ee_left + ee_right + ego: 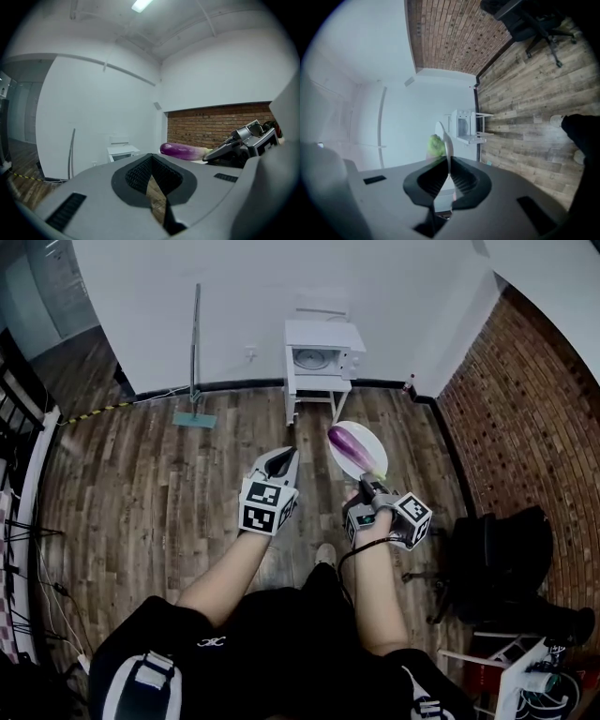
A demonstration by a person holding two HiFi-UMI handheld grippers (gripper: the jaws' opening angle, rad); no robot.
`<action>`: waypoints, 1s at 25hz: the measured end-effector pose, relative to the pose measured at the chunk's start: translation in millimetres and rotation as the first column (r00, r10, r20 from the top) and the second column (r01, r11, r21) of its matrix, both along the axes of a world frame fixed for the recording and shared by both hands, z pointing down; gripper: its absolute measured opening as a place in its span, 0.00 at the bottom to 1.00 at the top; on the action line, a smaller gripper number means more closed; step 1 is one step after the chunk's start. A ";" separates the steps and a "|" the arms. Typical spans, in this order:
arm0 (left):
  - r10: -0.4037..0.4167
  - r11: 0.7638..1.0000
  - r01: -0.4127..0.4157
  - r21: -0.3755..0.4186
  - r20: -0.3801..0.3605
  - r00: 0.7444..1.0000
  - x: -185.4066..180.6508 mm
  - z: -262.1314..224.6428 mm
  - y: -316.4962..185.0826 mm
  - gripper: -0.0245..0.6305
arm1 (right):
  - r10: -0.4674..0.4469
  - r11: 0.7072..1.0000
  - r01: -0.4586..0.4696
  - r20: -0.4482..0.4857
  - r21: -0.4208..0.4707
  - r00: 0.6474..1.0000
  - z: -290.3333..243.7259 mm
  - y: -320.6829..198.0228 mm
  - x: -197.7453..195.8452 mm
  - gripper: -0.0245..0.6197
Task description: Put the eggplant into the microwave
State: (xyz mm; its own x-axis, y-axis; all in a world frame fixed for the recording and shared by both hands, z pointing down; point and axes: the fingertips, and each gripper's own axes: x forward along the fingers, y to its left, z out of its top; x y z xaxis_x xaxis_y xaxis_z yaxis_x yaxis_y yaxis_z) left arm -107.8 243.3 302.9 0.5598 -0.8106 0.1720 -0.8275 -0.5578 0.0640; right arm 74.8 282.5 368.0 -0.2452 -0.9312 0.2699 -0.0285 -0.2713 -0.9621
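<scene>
A purple eggplant (pixel 352 444) with a green stem lies on a white plate (pixel 367 434). My right gripper (pixel 367 485) is shut on the plate's near rim and holds it above the wooden floor. In the right gripper view the plate (pixel 448 143) stands edge-on between the jaws, with the green stem (pixel 435 146) beside it. My left gripper (pixel 282 458) hangs to the left of the plate, shut and with nothing in it. The left gripper view shows the eggplant (pixel 182 151) and the right gripper (pixel 221 153) to its right. The white microwave (pixel 320 359) sits ahead on a white stand (pixel 317 396) by the far wall.
A long-handled mop (pixel 195 352) leans on the far wall, left of the stand. A brick wall (pixel 534 399) runs along the right. A black office chair (pixel 497 559) stands at the right, near my right arm. A yellow cable (pixel 94 412) lies at far left.
</scene>
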 end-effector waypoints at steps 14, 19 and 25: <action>-0.023 1.000 0.022 -0.017 -0.032 0.999 113.8 -11.7 -152.9 0.03 | -0.051 0.999 0.052 -0.046 0.017 0.998 -10.1 -151.5 110.3 0.08; -0.053 0.998 0.052 -0.033 -0.036 0.998 148.9 -5.2 -199.7 0.03 | -0.075 0.997 0.075 -0.042 0.005 0.996 -3.9 -197.4 148.0 0.08; -0.090 0.994 0.088 -0.061 -0.041 0.995 176.6 5.2 -234.4 0.03 | -0.134 0.991 0.134 -0.046 0.004 0.990 6.3 -239.4 171.0 0.08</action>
